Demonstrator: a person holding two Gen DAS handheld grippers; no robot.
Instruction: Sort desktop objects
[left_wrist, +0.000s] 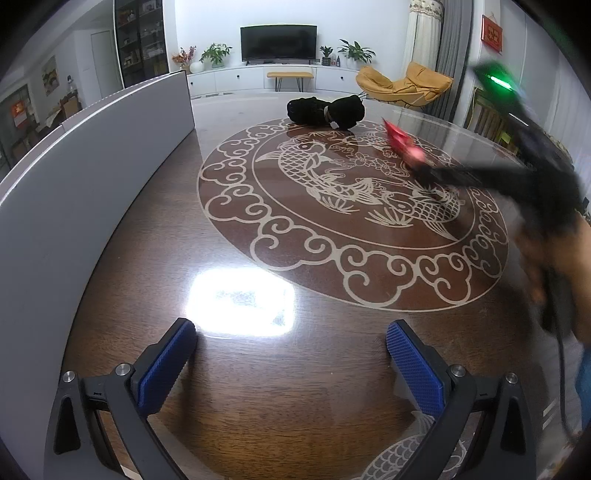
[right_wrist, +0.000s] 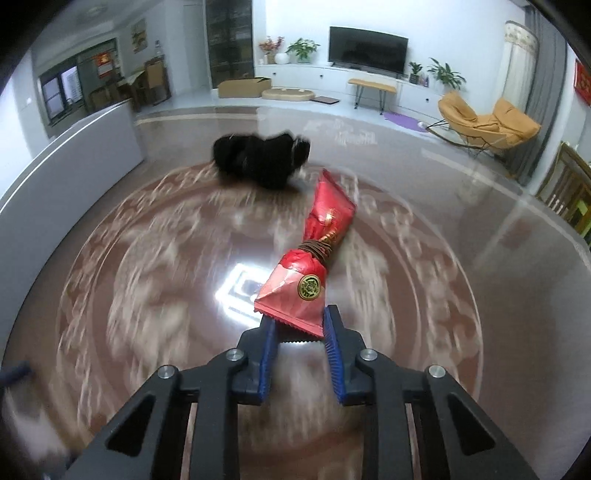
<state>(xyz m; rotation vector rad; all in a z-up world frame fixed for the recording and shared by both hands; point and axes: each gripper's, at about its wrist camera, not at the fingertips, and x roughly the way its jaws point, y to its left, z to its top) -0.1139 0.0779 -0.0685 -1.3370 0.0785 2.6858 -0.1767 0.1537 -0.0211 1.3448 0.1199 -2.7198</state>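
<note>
Red packet (right_wrist: 317, 258), tied at the middle with brown cord, is pinched by its serrated near edge in the right gripper (right_wrist: 300, 332); jaws closed on that thin edge only. Packet appears carried above the table (left_wrist: 258, 369); the background is motion-blurred. Left gripper (left_wrist: 291, 339) hovers low over the table, jaws wide apart, empty. Black bundle (left_wrist: 325, 111) lies at the far side, near the grey panel (left_wrist: 92, 177).

Risk: the grip is on a narrow foil seam, so a fast swing could pull the packet free or twist it. Fast travel near the bundle could clip it.
</note>
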